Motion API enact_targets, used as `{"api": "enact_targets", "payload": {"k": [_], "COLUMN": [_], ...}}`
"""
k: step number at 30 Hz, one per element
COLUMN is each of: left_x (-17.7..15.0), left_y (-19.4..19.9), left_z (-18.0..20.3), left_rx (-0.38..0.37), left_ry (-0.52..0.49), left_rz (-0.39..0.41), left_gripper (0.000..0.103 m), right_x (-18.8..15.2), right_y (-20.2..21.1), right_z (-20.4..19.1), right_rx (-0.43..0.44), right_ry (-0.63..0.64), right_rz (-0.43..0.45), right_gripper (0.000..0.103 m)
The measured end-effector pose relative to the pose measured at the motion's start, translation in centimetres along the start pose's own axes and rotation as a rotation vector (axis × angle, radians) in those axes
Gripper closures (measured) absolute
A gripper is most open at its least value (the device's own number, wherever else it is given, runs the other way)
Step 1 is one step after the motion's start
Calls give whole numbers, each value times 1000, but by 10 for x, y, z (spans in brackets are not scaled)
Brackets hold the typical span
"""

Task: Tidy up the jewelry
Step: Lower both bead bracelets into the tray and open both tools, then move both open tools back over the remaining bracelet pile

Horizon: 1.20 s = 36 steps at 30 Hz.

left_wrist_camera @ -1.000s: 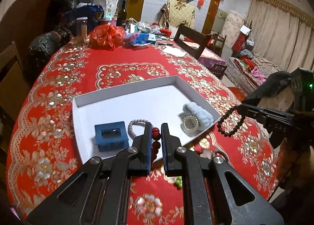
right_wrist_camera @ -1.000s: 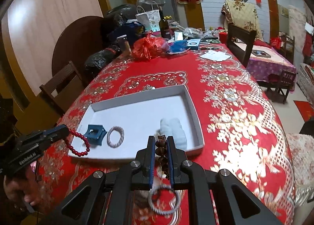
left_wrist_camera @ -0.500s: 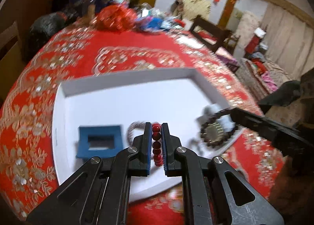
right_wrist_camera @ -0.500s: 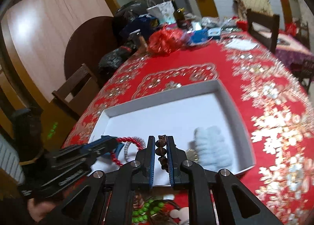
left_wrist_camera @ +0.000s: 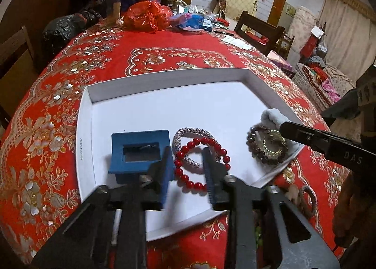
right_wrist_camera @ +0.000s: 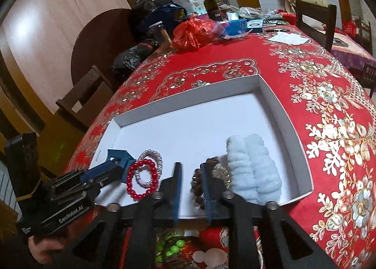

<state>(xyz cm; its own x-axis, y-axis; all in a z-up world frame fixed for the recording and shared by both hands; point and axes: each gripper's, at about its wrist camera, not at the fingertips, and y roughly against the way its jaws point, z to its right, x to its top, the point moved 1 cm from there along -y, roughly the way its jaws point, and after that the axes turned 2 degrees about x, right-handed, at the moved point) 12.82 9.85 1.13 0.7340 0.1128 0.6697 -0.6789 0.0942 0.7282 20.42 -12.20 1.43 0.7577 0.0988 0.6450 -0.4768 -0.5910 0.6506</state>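
Left gripper (left_wrist_camera: 186,163) jaws just parted, red bead bracelet (left_wrist_camera: 202,165) lying loose in white tray (left_wrist_camera: 164,78), right gripper (right_wrist_camera: 191,183) jaws just parted, brown bead bracelet (right_wrist_camera: 197,182) loose, fluffy band (right_wrist_camera: 253,170) at 3 o'clock

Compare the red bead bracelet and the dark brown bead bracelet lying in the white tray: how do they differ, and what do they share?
The red bead bracelet is bright and glossy; the dark brown bead bracelet is dull and dark. The red one overlaps a grey woven band; the brown one lies around a gold-coloured ring by the pale blue fluffy band. Both are loops of round beads lying flat in the white tray.
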Motion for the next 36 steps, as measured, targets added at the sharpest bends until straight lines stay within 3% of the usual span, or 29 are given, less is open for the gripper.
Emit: {"api": "enact_targets", "payload": {"k": [1, 2, 6, 12, 15, 18, 22, 30, 36], "left_x": [-1, -3, -9, -31, -46, -60, -71, -79, -80], "left_y": [3, 6, 20, 47, 46, 34, 23, 30, 30], "left_z": [-1, -2, -5, 12, 32, 52, 59, 36, 16], "left_rx": [2, 5, 6, -33, -88, -122, -119, -102, -108], "left_ry": [-1, -2, 0, -39, -101, -146, -163, -60, 38], "left_rz": [6, 11, 25, 60, 35, -21, -50, -38, -42], "left_gripper": [68, 67, 66, 63, 61, 61, 61, 61, 61], "right_x": [0, -1, 0, -21, -42, -52, -64, -83, -94], "right_y": [2, 5, 18, 57, 79, 97, 91, 50, 37], "right_z": [0, -1, 0, 15, 37, 45, 42, 30, 11], "right_rx": [-5, -10, -11, -94, -224, -227, -251, -256, -384], "right_ry": [-1, -1, -18, -73, -202, -257, -162, -7, 145], "right_rz": [8, 23, 60, 102, 46, 48, -22, -149, -184], "right_gripper": [67, 66, 66, 62, 60, 60, 60, 62, 63]}}
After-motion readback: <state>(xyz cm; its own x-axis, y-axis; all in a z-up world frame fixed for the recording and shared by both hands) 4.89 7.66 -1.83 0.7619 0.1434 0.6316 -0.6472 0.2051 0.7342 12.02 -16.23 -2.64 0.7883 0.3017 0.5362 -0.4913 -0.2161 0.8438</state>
